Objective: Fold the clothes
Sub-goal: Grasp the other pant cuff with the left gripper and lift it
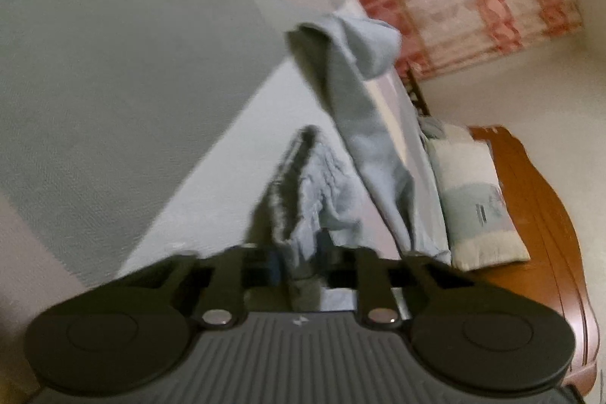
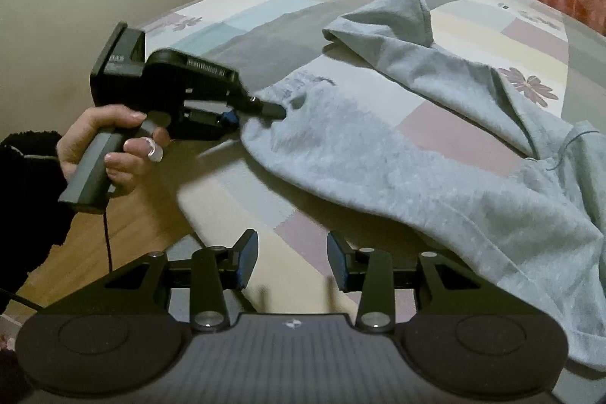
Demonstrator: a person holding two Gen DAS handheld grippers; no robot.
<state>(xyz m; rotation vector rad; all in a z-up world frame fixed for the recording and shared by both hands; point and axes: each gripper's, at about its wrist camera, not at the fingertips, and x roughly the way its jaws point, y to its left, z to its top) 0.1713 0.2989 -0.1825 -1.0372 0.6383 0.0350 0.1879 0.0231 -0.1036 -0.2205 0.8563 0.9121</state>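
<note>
The left gripper (image 2: 278,110) is pinching the sweatshirt's (image 2: 397,154) near corner, while the right gripper (image 2: 291,260), jaws apart, is hovering left of the cloth stretching away rightward.

Left hand-held gripper (image 2: 265,108) side: raised lettering, blurred, possibly unreadable.

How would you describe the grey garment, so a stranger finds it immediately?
Look at the bed with its pastel patchwork sheet. The light grey fleecy garment sprawls across it, one edge pinched by the left tongs. It is the only loose clothing there.
</note>
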